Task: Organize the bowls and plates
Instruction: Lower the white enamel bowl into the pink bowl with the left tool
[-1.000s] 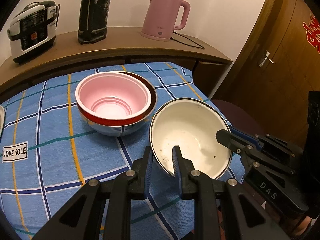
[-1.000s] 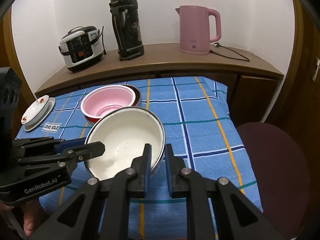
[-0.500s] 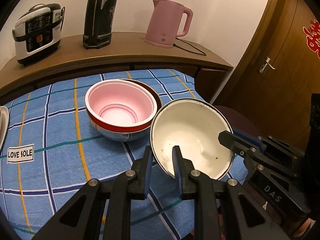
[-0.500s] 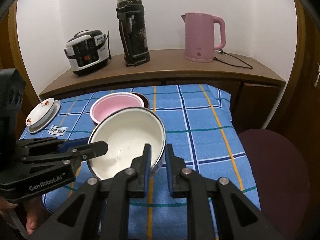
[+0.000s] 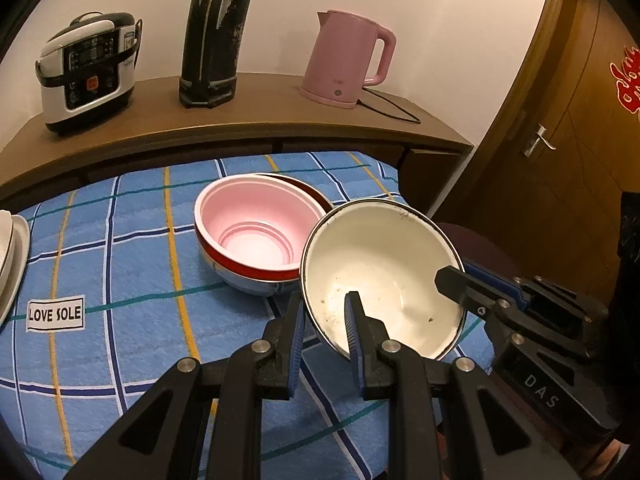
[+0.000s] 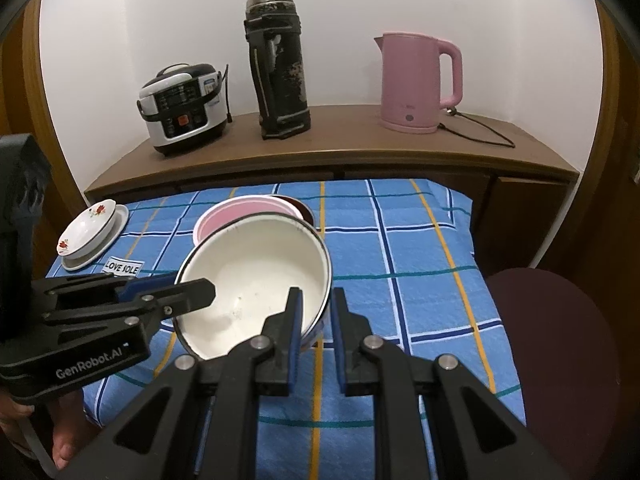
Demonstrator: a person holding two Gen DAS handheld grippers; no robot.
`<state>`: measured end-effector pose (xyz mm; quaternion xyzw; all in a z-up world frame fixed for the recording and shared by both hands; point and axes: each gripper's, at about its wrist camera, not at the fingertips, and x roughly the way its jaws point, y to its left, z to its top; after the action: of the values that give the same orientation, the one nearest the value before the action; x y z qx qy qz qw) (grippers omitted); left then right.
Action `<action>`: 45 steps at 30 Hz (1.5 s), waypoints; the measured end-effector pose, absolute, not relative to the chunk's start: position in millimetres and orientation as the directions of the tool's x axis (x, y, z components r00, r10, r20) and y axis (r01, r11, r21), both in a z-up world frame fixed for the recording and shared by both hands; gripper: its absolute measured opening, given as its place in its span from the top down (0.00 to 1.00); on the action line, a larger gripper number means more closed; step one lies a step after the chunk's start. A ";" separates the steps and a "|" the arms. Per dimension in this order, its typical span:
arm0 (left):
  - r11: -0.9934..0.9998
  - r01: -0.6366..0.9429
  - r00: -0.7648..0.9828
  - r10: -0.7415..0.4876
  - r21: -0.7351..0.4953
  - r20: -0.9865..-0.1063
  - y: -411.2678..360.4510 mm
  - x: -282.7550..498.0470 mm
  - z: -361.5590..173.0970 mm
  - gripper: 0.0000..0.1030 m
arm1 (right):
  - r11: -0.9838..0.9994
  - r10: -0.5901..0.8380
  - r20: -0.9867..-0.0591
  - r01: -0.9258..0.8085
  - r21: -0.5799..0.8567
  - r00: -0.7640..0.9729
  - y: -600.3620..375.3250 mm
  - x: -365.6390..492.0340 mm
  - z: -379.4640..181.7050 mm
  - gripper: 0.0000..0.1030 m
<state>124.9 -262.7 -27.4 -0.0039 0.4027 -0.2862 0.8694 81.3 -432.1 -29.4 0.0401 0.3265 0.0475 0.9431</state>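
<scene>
A white enamel bowl [image 5: 384,264] with a dark rim hangs tilted above the blue checked tablecloth [image 5: 120,272]. My left gripper [image 5: 325,312] is shut on its near rim, one finger inside and one outside. My right gripper [image 6: 316,308] is shut on the rim of the same white bowl [image 6: 256,276] at the opposite side. Each wrist view also shows the other tool: the right gripper [image 5: 460,276] and the left gripper [image 6: 188,286]. Just behind, a pink bowl [image 5: 256,224] sits nested in a red-rimmed bowl [image 5: 248,264] on the table.
A small flowered dish [image 6: 86,228] rests on a plate at the table's far left. A rice cooker [image 6: 184,108], black flask [image 6: 280,68] and pink kettle [image 6: 416,84] stand on the wooden shelf behind. A maroon chair seat [image 6: 548,320] is at the right, a door [image 5: 560,140] beyond.
Both grippers keep their hold on the white bowl. The table and the stacked bowls sit slightly lower in both views; the white bowl now covers more of the pink bowl in the right wrist view.
</scene>
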 end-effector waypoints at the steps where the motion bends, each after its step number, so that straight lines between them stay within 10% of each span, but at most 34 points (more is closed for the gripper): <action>1: 0.837 0.494 0.515 -0.501 -0.236 -0.696 -262.1 125.2 -26.4 0.79 | 0.992 0.117 -0.611 -0.064 0.108 0.783 -432.1 81.7 -28.9 0.86; 45: 0.870 0.458 0.587 -0.450 -0.182 -0.673 -258.6 171.4 -5.7 0.79 | 0.993 0.118 -0.585 -0.089 0.079 0.802 -421.1 138.1 -2.0 0.84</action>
<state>171.4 -258.6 -5.7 0.0057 0.3762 -0.2549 0.8908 138.1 -421.1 -2.0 0.0237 0.3097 0.0544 0.9490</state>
